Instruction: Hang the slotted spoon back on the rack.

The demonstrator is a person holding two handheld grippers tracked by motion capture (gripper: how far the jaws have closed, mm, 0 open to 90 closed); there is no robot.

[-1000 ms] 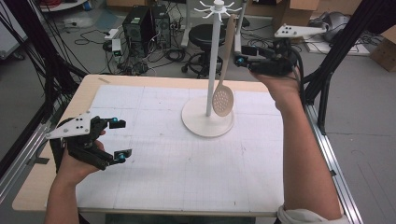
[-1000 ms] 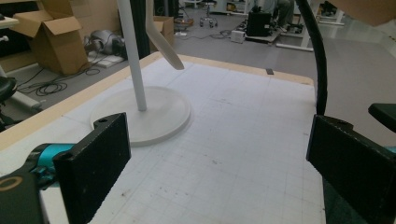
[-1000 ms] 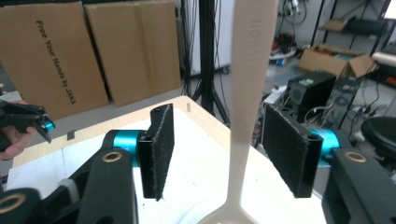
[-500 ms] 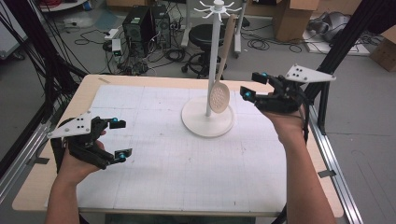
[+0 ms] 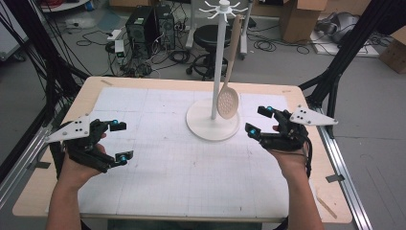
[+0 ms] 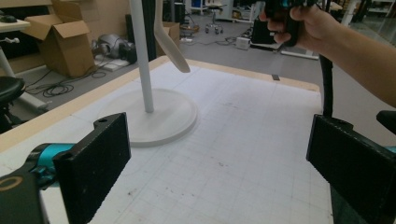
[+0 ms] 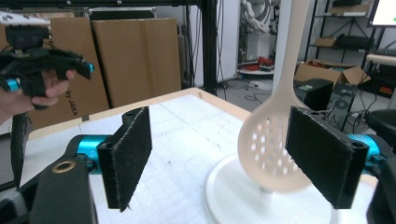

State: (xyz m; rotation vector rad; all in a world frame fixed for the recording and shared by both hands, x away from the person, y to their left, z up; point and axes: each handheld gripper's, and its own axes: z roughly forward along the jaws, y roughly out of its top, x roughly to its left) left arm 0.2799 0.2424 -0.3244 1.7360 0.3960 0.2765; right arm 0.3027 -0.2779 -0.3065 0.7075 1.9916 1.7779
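Right tool [image 5: 259, 120] had dropped from the rack top beside the base [image 5: 201, 125], jaws just opening, empty; spoon [image 5: 228, 101] hung released. Left tool [image 5: 120, 141] wide, idle.

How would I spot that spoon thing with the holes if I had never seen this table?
Start at the white mat covering the wooden table, and find the white stand with a round base toward its far side. From a hook at the top of its pole hangs a cream slotted spoon, bowl downward beside the pole. It is the one thing dangling, and its round bowl is dotted with holes.
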